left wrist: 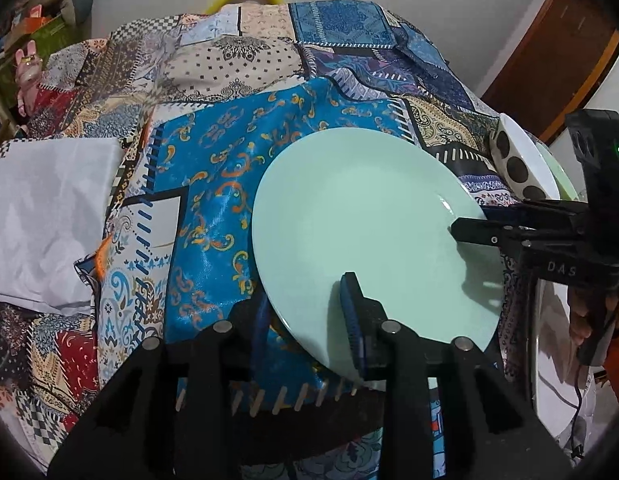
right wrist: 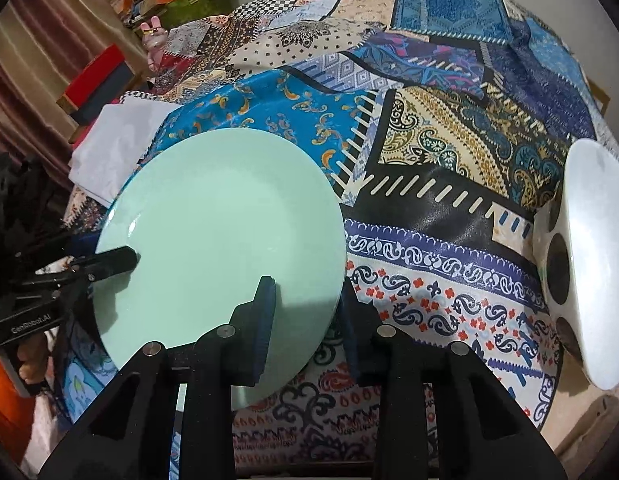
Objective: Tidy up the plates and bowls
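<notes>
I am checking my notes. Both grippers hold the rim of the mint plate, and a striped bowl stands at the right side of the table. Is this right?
One detail is wrong: the bowl is not striped; it is white with dark dots, as the right wrist view shows. The rest stands: the left gripper and right gripper both hold the rim of the mint plate, and the bowl is at the table's right.

Lighting's soft indoor stuff from overhead, fairly dim. The glossy patchwork tablecloth (left wrist: pixel 213 184) picks up sheen, and the pale mint-green round plate (right wrist: pixel 213 216) carries soft shadows. Heavy fisheye bending, dark vignette at 10 and 2 o'clock, background slightly mushy.
</notes>
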The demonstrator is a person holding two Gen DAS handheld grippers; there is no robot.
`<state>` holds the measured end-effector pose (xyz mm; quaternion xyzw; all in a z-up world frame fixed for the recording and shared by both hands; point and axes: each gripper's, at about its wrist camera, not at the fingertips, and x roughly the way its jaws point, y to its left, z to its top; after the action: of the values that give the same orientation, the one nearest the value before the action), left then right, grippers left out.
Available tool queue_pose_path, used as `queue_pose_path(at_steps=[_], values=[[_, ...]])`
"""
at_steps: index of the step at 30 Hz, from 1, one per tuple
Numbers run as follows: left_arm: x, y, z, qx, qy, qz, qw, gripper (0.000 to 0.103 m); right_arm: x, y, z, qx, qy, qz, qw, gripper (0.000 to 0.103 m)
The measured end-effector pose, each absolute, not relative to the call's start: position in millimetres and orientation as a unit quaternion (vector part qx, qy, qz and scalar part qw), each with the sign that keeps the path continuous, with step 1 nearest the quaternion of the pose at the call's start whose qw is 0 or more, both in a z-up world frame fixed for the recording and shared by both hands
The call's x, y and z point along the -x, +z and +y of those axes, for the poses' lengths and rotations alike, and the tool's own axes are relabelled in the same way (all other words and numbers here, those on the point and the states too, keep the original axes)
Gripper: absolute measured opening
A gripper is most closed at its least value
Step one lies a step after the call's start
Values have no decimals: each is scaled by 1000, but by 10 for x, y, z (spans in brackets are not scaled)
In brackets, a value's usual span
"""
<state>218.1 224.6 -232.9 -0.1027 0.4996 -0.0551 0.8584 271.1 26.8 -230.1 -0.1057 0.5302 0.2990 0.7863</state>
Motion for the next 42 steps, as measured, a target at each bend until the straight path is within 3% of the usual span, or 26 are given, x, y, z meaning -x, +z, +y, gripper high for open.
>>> queue_pose_path(at_steps=[28,42], values=[[-1616,-1440,1719,81,-106,446,885,33,-1945,-1509,-342,52,255,457,851,28],[-1218,-1223,1263,77,-104,434,892,33,-1592,-1378,-793,33,258,435,862,28]])
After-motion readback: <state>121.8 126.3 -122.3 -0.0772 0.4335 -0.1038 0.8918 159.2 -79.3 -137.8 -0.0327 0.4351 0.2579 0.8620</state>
